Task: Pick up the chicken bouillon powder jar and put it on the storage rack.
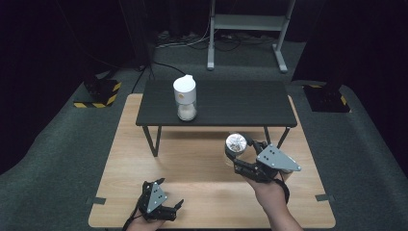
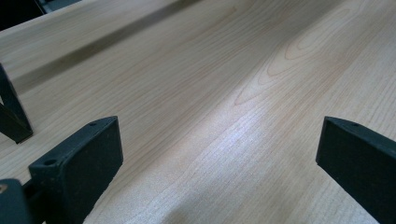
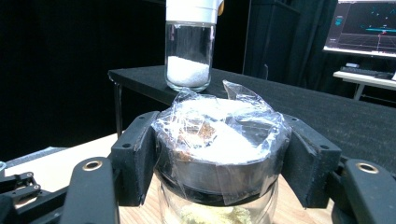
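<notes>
While the left gripper point(image 1: 169, 208) rests near the front edge of the tabletop point(image 1: 192, 159), left of the middle, its jaws stand apart over bare wood with nothing between them; it looks parked there, out of the way of the working hand.

Farther in, toward the right side of the tabletop, the right gripper point(image 3: 219, 158) is clenched on a jar point(image 3: 219, 186) by its dark lid, which is covered with crumpled plastic wrap point(image 3: 219, 126). Both pads press flat on opposite sides of the lid, so the jar hangs upright below them and its pale contents stay down in the glass. Gripping the lid rather than the glass probably gives the pads a firmer, less slippery hold. From above, the jar point(image 1: 236, 143) shows just in front of the shelf.

Beyond it stands a low black shelf point(image 1: 240, 103) across the back of the tabletop. On its left half sits 1 dispenser point(image 1: 185, 98) with a white cap and white grains at the bottom, upright and well apart from the jar.
</notes>
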A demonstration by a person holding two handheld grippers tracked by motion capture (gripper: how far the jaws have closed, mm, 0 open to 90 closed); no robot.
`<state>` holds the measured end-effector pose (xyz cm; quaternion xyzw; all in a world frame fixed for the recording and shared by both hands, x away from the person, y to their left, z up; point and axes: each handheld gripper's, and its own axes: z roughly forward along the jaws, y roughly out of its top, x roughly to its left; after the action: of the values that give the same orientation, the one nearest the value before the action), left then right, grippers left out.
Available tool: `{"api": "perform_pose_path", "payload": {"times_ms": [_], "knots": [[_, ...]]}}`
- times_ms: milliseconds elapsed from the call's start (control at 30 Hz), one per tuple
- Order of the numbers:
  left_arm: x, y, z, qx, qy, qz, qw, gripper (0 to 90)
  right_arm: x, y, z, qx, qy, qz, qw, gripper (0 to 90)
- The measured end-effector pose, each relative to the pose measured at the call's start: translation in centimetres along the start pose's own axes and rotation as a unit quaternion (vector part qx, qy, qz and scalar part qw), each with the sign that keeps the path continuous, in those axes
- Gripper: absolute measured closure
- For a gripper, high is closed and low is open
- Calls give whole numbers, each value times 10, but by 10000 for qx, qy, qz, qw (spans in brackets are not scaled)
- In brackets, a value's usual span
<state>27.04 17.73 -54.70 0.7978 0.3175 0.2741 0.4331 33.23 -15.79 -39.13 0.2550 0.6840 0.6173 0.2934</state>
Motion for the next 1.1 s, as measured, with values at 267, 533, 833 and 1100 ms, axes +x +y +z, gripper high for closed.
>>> {"api": "perform_pose_path", "payload": {"times_ms": [267, 533, 833, 1100], "knots": [[1, 0, 0, -3, 3, -31, 10000, 7, -5, 8, 3, -50, -40, 28, 10000, 339], [1, 0, 0, -3, -8, -34, 10000, 7, -6, 19, 6, -121, -49, 3, 9999, 339], [1, 0, 0, -11, -31, -31, 10000, 7, -10, 32, 9, -198, -107, 12, 9997, 339], [2, 0, 0, -18, -39, -87, 10000, 7, -13, 40, 12, -253, -145, 52, 9996, 339]]}}
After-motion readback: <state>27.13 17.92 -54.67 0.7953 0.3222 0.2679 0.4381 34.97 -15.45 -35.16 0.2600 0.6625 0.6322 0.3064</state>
